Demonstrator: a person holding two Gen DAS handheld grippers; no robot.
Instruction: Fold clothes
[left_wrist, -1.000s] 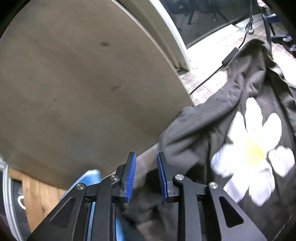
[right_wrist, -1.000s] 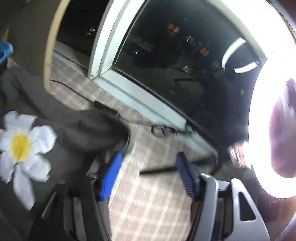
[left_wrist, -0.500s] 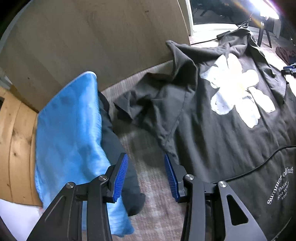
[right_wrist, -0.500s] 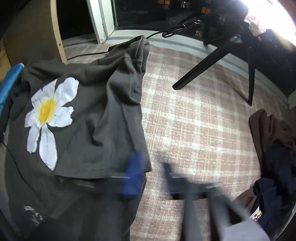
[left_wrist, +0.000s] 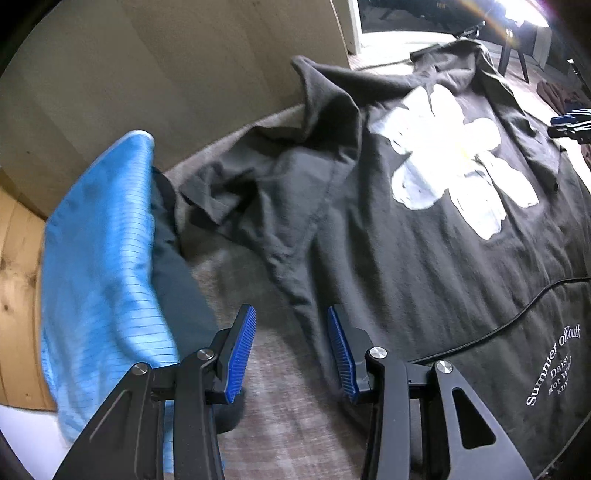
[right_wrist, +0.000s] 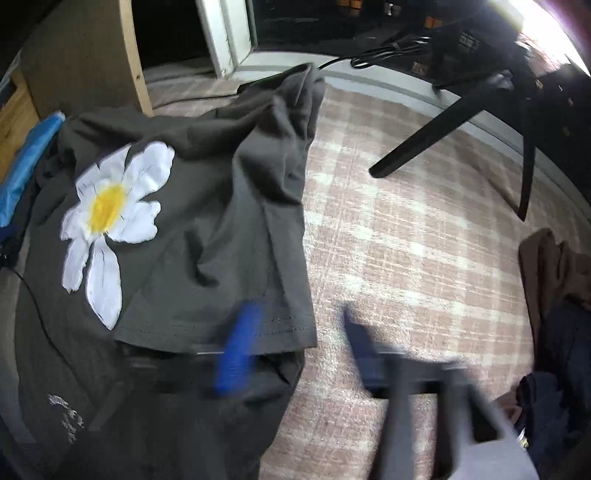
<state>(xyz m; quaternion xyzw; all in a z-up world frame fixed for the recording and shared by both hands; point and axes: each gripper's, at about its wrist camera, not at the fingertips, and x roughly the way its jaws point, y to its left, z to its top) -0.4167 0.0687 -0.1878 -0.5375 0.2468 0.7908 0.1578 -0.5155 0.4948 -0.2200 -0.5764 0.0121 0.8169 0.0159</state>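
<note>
Noting limp, light shirt (left_wrist: 406, 277): best taken at sleeve hem (right_wrist: 166, 332), 6 o'clock. My left fingers (left_wrist: 240, 350) half-open, empty; right fingers (right_wrist: 236, 343) apart, blurred, empty.

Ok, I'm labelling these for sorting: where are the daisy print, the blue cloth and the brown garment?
daisy print (right_wrist: 110, 206), right wrist view, yellow centre.
blue cloth (left_wrist: 99, 266), left wrist view, middle.
brown garment (right_wrist: 550, 266), right wrist view, upper fold.

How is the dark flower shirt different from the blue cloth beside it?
The shirt is dark gray with a white daisy and white writing; the blue cloth is bright blue with thin stripes. The shirt lies spread on the rug; the blue cloth sits atop a dark garment. Both are soft fabric.
</note>
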